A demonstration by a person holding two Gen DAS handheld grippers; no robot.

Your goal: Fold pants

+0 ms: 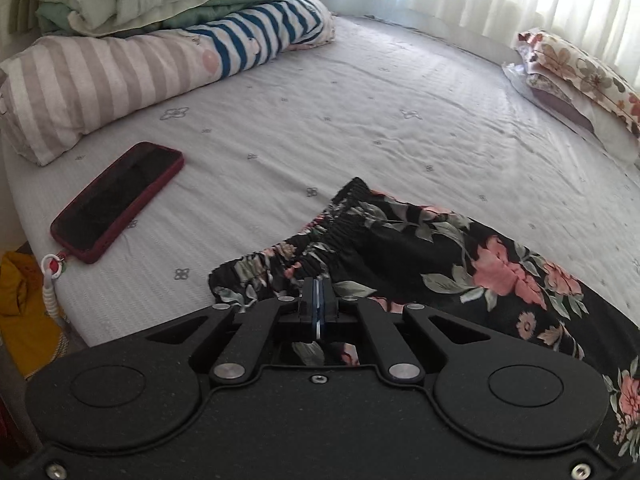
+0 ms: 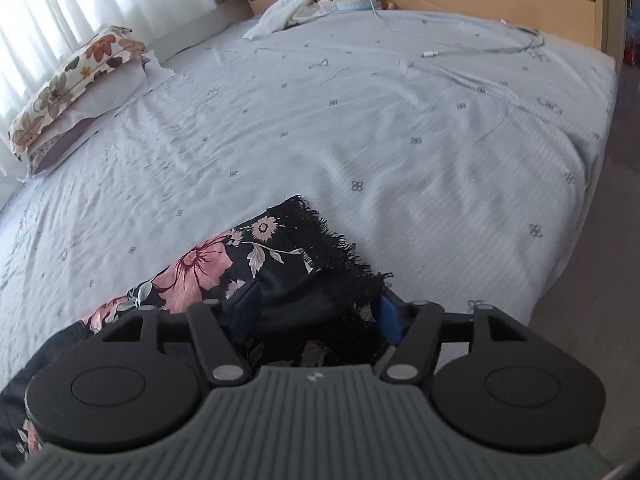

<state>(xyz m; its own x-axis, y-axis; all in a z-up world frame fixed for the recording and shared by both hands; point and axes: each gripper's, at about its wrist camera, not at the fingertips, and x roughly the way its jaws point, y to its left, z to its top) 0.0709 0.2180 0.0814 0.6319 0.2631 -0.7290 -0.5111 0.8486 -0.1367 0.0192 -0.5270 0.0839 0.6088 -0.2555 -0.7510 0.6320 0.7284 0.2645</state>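
Black pants with pink flowers (image 1: 452, 264) lie on the bed's pale sheet (image 1: 340, 128). In the left wrist view the elastic waistband (image 1: 320, 236) is just ahead of my left gripper (image 1: 317, 300), whose jaws are pressed together over the waistband's near edge; I cannot tell whether cloth is pinched. In the right wrist view the fringed leg hem (image 2: 336, 248) lies between the spread fingers of my right gripper (image 2: 316, 312), which is open around the cloth (image 2: 200, 272).
A phone in a red case (image 1: 120, 200) lies left of the waistband. Striped pillow and folded quilts (image 1: 132, 44) are at the far left. A floral pillow (image 2: 72, 88) lies by the curtains. Cables and a charger (image 2: 480, 52) are near the headboard. The bed edge (image 2: 576, 216) drops off at right.
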